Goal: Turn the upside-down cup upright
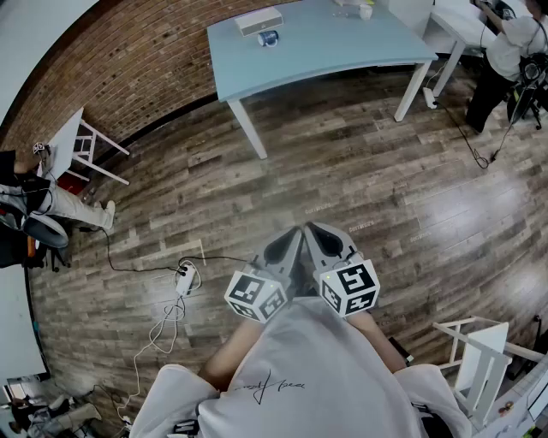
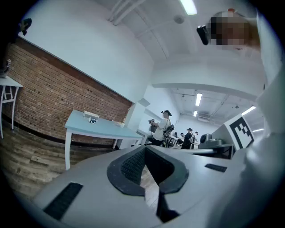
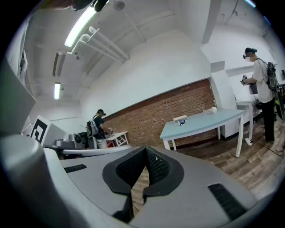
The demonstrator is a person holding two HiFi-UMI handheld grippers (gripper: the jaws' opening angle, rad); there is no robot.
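Brick wall (image 1: 128, 77) curving along the far left, with a white power strip (image 1: 183, 276) and cable on the plank floor below. Further along, a pale blue table (image 1: 342, 51), the cup (image 1: 268, 38) on top just beside a white box (image 1: 259, 20), too small to tell which way up, well apart from both grippers. Left gripper (image 1: 291, 241) close to the chest, jaws pressed together, nothing between. Right gripper (image 1: 320, 238) just beside, likewise closed and empty.
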